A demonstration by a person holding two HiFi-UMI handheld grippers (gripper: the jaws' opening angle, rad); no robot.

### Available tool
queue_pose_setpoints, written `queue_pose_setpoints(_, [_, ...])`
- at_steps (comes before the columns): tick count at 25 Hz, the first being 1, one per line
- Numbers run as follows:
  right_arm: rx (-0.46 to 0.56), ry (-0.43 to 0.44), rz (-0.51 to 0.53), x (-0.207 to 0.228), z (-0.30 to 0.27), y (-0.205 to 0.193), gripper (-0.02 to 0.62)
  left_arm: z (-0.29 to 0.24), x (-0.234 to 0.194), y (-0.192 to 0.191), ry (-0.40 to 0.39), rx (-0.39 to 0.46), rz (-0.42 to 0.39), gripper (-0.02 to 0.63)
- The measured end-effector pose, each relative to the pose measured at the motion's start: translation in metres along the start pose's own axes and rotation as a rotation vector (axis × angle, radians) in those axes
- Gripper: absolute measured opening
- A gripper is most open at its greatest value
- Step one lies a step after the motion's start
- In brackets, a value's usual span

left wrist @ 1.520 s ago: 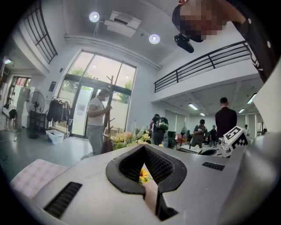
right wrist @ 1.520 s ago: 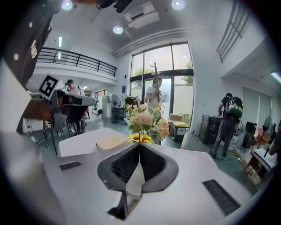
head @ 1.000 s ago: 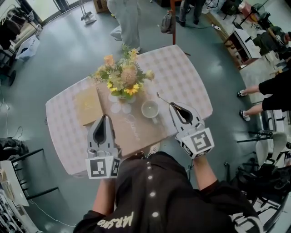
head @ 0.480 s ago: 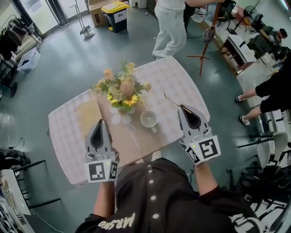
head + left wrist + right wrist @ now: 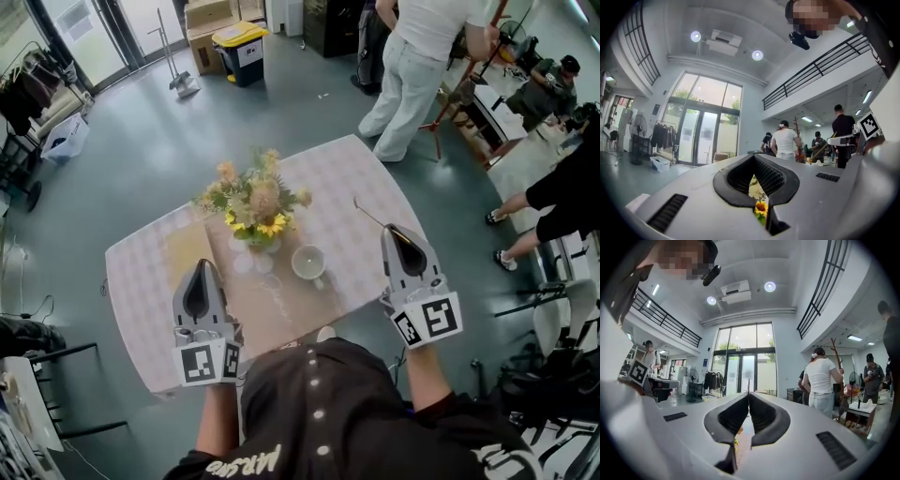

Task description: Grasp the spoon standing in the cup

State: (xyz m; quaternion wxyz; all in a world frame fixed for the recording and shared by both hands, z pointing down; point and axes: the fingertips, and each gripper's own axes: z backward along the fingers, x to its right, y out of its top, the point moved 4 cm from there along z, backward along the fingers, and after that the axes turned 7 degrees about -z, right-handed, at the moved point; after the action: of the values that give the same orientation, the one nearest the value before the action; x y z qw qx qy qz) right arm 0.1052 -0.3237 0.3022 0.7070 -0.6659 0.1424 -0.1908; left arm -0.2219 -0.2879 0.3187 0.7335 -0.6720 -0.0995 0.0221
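Note:
My right gripper (image 5: 391, 229) is shut on a thin metal spoon (image 5: 367, 211), which sticks out from its tips to the upper left, above the table's right side. The white cup (image 5: 308, 262) stands on the brown runner (image 5: 281, 305), left of that gripper and apart from the spoon; it looks to hold nothing. My left gripper (image 5: 202, 266) hovers over the table's near left part, shut with nothing in it. In the left gripper view the jaws (image 5: 755, 156) meet at the tip. In the right gripper view the jaws (image 5: 749, 396) are pressed together.
A vase of yellow and orange flowers (image 5: 255, 202) stands behind the cup on the checked tablecloth (image 5: 361, 178). A tan mat (image 5: 185, 249) lies at the left. A person in white (image 5: 412, 66) stands past the table's far right corner; others are at the right edge.
The right gripper has carried the spoon to the right, away from the cup. Both grippers sit nearer the table's front edge. The person in white has walked to the right.

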Motion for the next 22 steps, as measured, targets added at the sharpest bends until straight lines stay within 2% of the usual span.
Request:
queue_pose_setpoints(6, [0.011,-0.015,-0.013,0.0099,0.0020,0.0020,0.000,0.0034,-0.0046,0.0009,0.018,-0.005,-0.005,0.017])
queue_pose_setpoints(22, [0.000,-0.001,-0.010,0.0069,-0.0006,-0.0004,0.000,0.0020,-0.0003,0.0011,0.004,-0.012,-0.006,0.017])
